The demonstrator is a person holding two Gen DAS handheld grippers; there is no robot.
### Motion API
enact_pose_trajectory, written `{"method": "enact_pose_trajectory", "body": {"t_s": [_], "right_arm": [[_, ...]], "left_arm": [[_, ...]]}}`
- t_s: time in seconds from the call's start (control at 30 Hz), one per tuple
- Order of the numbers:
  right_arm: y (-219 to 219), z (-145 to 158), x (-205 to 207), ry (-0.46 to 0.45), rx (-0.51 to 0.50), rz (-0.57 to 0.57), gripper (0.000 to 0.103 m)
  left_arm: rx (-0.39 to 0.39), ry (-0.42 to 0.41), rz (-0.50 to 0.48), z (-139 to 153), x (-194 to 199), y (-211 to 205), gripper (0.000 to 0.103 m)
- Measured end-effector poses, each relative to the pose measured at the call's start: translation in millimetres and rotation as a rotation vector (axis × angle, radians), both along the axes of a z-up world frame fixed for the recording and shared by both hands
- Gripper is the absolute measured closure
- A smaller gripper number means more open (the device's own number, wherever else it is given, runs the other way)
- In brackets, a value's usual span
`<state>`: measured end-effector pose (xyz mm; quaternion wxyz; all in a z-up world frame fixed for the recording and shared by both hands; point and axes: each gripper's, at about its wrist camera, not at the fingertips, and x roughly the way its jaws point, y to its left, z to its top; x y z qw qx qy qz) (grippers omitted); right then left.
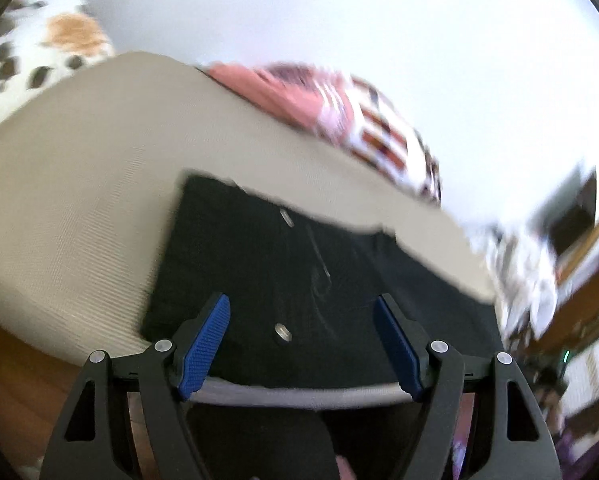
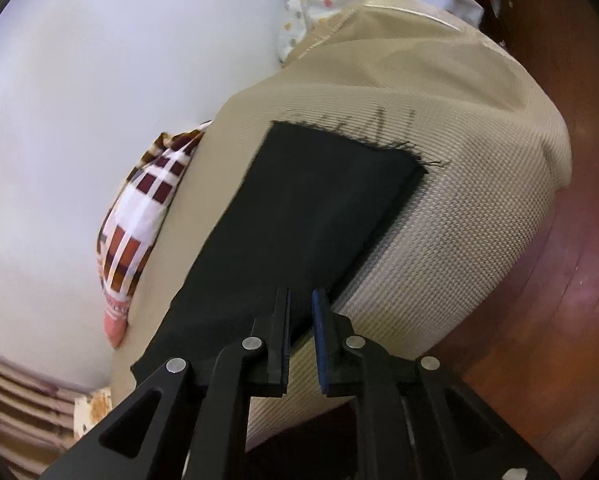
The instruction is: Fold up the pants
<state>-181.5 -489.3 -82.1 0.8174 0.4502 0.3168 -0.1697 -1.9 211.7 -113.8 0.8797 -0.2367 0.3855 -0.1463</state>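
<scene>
Black pants (image 1: 299, 264) lie flat along the near edge of the beige mattress (image 1: 79, 200), apparently laid out for folding; left tongs (image 1: 301, 308) wide, empty; right tongs (image 2: 301, 300) narrowly parted, gripping nothing.

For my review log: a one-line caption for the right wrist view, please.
Right gripper, fingers slightly apart and empty, above black pants on a beige mattress.

No text, label, brand or number can be read in either view. The checked cloth (image 2: 139, 216) at 9 o'clock in the right wrist view carries a pink band with marks too blurred to make out.
</scene>
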Motion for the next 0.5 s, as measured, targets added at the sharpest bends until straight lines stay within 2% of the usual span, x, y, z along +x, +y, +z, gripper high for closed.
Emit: {"method": "enact_pose_trajectory", "body": {"t_s": [0.03,0.13,0.23,0.33,0.4,0.47,0.5], "right_arm": [[5,5,2,-0.013,-0.001,0.015,0.090],[26,17,18,-0.069,0.006,0.110,0.090],[60,27,45,-0.079,-0.027,0.230,0.090],[99,31,70,-0.057,-0.088,0.351,0.090],[118,29,79,-0.051,-0.094,0.408,0.090],[132,26,86,-0.046,-0.084,0.447,0.090],[140,24,90,-0.041,-0.081,0.466,0.090]], "left_arm": [[0.027,0.001,0.047,4,1,15,0.028],[0.106,0.073,0.058,-4,17,39,0.030],[0.072,0.149,0.022,-23,35,52,0.035],[0.027,0.158,-0.027,-32,47,53,0.037],[0.029,0.162,-0.060,-36,58,48,0.038],[0.013,0.181,-0.105,-42,67,42,0.052],[0.016,0.189,-0.128,-45,69,38,0.071]]}}
